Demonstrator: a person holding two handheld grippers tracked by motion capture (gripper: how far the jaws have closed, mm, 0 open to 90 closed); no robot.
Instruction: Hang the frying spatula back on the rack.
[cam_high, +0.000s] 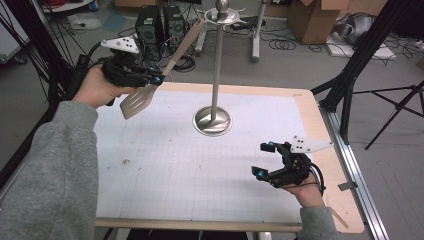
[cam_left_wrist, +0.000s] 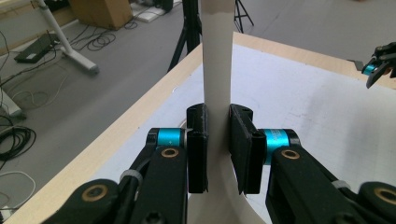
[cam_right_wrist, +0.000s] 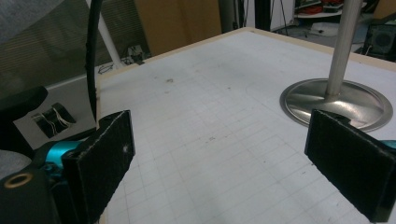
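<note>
One view's extra — spatula (cam_high: 137, 102) blade

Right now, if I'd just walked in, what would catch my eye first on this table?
Probably the slotted spatula, held up in the air over the table's far left corner by the left gripper, whose jaws are clamped on its handle. Next, the tall shiny metal stand rising from its round base near the middle of the white gridded table. The right gripper waits near the front right with its jaws wide open and nothing between them.
</note>
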